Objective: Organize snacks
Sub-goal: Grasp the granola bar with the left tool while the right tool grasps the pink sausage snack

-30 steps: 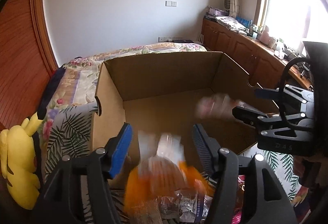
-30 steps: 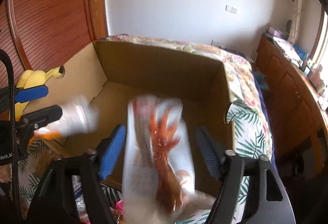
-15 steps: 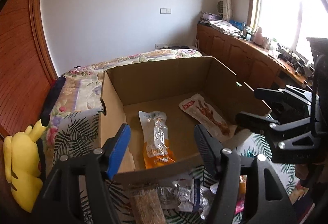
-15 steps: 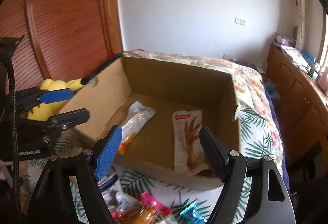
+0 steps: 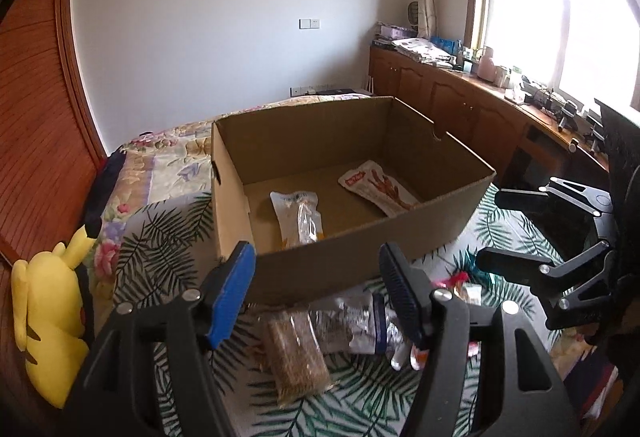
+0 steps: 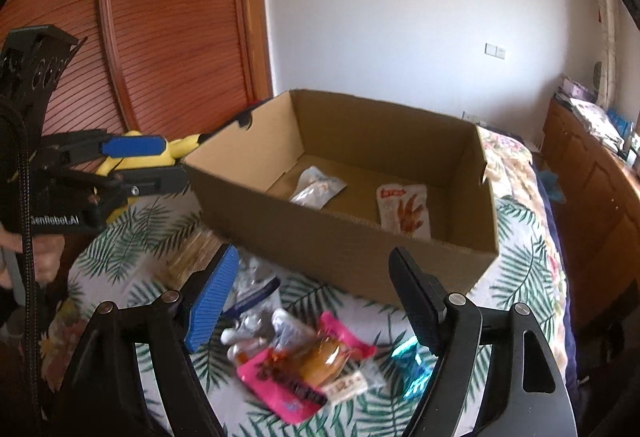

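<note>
Two snack packets in the cardboard box — more outside.

You're in a home bedroom. You can see a bed with floral and leaf-print covers, a yellow plush toy, a louvred wooden wardrobe and a curtained window above low cabinets.

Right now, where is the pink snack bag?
In the right wrist view, the pink snack bag lies on the leafy bedspread, in front of the cardboard box, between the right gripper's open fingers.
</note>
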`<state>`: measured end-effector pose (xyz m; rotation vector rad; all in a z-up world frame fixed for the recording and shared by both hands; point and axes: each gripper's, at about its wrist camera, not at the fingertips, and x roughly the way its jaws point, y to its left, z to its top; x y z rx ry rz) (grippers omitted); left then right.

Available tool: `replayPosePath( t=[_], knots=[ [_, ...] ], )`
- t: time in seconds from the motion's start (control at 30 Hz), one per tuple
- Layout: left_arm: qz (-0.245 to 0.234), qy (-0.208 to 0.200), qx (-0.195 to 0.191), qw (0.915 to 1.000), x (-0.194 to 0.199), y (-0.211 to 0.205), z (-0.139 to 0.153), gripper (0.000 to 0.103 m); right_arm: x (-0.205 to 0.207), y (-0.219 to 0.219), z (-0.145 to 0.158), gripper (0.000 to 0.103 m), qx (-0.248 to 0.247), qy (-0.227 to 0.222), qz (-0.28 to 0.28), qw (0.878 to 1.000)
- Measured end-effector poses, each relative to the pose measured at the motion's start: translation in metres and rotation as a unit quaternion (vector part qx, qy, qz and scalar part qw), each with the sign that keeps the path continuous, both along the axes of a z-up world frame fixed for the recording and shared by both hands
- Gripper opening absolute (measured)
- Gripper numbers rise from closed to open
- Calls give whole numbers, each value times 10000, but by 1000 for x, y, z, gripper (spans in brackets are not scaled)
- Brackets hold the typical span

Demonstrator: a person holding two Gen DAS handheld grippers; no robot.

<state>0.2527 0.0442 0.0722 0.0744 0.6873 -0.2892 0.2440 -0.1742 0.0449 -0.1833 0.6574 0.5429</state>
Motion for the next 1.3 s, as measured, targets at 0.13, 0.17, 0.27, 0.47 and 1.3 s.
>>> replayPosePath(
  t=[0.13, 0.17, 0.27, 0.47, 1.3],
  knots=[
    [-51, -21, 33, 10000, -14, 4, -4, 65, -12, -1, -11, 79, -85, 33, 63, 9999],
    [-71, -23, 38, 10000, -17, 4, -6, 65, -14, -1, -15, 79, -102, 50, 69, 9999],
    [-100, -11, 53, 9999, -25, 5, -12, 65, -17, -3, -25, 78, -101, 151, 63, 9998],
    [-92, 62, 112, 9999, -34, 5, -30, 65, -18, -13, -51, 75, -56, 419, -10, 9991],
    [229, 661, -39, 9975, -20, 18, -108, 65, 5, -20, -110, 74, -120, 872, -704, 9936]
  ],
)
